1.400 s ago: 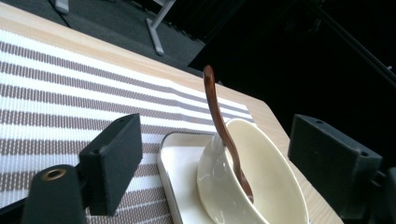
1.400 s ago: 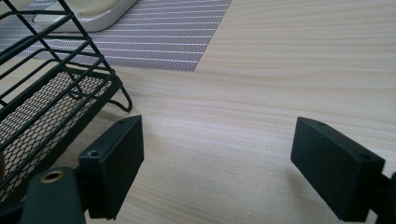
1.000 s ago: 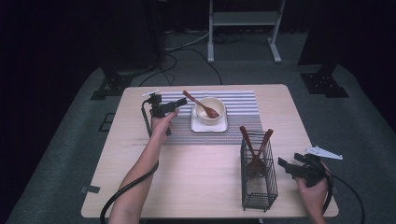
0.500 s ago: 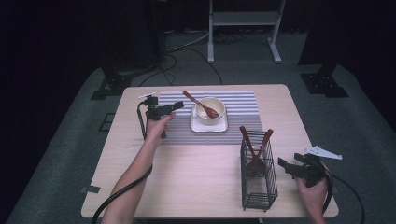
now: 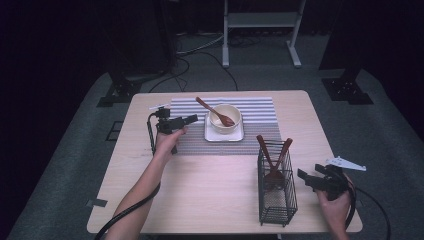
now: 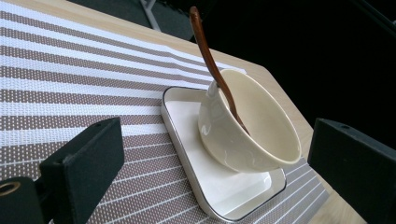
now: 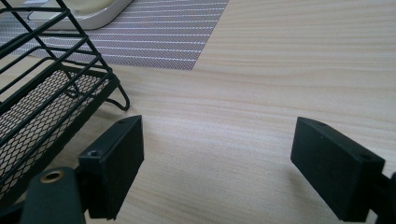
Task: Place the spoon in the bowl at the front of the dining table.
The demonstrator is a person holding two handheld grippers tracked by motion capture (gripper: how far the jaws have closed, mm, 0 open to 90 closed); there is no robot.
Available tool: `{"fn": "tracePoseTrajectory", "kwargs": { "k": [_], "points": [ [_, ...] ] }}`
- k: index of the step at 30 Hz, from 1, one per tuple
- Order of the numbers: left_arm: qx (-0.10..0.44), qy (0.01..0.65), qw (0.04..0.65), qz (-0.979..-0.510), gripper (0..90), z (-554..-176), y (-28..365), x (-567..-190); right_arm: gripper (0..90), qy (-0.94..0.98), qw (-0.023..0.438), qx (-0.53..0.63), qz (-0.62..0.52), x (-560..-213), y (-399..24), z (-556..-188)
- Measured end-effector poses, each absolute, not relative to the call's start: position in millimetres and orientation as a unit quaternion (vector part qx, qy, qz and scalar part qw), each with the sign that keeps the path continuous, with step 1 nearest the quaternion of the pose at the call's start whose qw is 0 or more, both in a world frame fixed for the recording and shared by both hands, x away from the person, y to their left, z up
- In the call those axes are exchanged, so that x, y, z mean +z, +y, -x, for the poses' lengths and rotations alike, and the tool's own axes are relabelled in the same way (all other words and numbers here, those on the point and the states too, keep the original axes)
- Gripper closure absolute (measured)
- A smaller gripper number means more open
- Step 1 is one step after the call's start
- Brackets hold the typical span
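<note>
A cream bowl (image 5: 226, 118) (image 6: 252, 135) stands on a white square plate (image 5: 212, 135) (image 6: 201, 186) on the striped placemat (image 5: 260, 107) (image 6: 70, 84). A brown wooden spoon (image 5: 212, 110) (image 6: 210, 60) leans in the bowl, handle up to the left. My left gripper (image 5: 194, 119) (image 6: 219, 172) hovers just left of the plate, pointing at the bowl. Its jaws have just been opening and stand wide with nothing between them. My right gripper (image 5: 302, 176) (image 7: 233, 172) rests low at the table's near right, open and empty, beside the black wire basket (image 5: 276, 190) (image 7: 42, 93).
Wooden utensils (image 5: 274, 165) stand upright in the basket. Bare table (image 5: 210, 190) lies between the basket and the left forearm (image 5: 145, 185). A black cable (image 5: 150, 135) loops from the left gripper. Stands and cables sit on the floor behind the table.
My left gripper has drawn back a little from the bowl, toward the person. The spoon stays in the bowl. The right gripper has not moved.
</note>
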State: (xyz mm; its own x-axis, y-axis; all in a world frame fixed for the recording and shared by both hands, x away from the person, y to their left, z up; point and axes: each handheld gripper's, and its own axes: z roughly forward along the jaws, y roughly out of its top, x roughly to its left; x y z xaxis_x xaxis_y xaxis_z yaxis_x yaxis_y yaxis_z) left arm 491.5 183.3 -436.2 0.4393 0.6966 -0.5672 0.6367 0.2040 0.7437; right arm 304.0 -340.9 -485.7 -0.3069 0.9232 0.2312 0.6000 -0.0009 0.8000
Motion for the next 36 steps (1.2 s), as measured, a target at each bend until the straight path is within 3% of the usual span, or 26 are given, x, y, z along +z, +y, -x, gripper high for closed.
{"fn": "tracePoseTrajectory", "kwargs": {
  "k": [36],
  "points": [
    [0.027,0.502,0.564,-0.656,2.6,-457,192,-434,16.1,0.683,0.188,0.431,-0.559,-486,-340,-304]
  ]
}}
